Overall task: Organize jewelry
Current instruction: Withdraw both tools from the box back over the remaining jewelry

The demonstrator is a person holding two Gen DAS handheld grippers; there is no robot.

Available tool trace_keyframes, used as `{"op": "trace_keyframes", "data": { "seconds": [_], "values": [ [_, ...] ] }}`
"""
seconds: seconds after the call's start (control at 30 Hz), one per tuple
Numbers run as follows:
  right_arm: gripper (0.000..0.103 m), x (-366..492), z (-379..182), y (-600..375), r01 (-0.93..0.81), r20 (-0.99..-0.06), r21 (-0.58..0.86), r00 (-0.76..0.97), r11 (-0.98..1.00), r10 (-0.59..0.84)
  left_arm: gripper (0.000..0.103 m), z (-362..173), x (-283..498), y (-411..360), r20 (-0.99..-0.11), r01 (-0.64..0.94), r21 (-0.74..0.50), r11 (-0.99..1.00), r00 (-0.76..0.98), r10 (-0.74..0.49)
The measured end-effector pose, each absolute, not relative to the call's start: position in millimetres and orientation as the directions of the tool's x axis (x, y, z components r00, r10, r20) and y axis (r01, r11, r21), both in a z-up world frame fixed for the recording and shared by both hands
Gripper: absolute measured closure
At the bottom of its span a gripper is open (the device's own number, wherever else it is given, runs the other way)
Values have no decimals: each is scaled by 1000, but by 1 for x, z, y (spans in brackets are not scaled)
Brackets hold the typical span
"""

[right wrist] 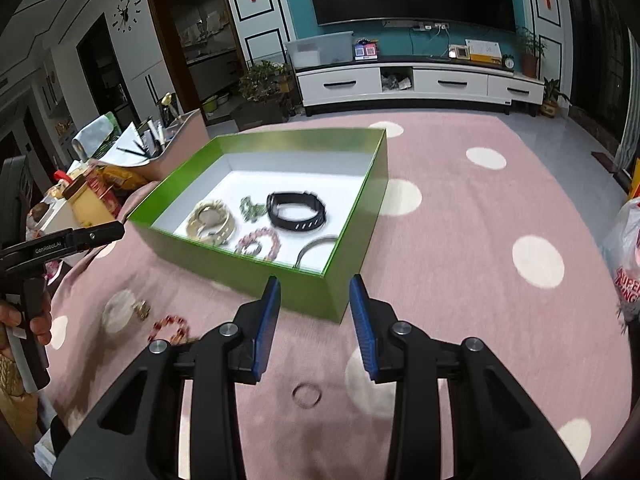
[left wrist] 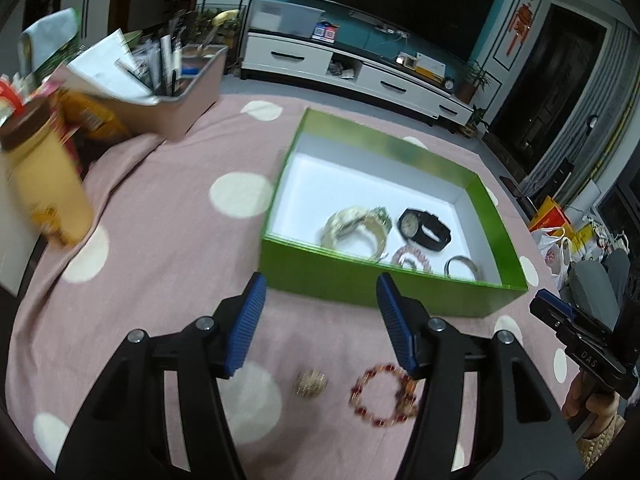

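Tongs left, right spread, empty; green box ahead, blocking.

Near green cardboard wall of box hides lower parts of pink beaded bracelet and silver metal bangle. Red-and-gold beaded bracelet partly behind right blue finger pad. Cream bottle motion-blurred. Small green trinket unidentifiable.

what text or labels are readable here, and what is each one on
"GenRoboLAI" (last letters unsure): side of the left gripper, right wrist view.
"DAS": body of the right gripper, left wrist view.
"SUPER", partly cut off: plastic bag.
Yellow bottle label and orange bag print: too blurred.
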State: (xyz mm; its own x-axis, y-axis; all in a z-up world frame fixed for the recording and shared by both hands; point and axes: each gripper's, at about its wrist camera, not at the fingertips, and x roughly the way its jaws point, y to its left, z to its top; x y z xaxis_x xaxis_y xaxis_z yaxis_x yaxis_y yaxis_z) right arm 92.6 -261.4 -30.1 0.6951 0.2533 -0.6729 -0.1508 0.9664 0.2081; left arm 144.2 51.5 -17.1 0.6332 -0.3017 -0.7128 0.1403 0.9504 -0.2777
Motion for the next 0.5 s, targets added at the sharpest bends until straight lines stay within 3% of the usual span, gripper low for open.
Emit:
{"op": "trace_keyframes", "data": {
  "seconds": [0.5],
  "values": [
    [67, 57, -55, -239, -184, -730, 233, 616, 955, 297, 45, -54, 87, 71, -756, 101, -289, 952, 586, -291]
  ]
}}
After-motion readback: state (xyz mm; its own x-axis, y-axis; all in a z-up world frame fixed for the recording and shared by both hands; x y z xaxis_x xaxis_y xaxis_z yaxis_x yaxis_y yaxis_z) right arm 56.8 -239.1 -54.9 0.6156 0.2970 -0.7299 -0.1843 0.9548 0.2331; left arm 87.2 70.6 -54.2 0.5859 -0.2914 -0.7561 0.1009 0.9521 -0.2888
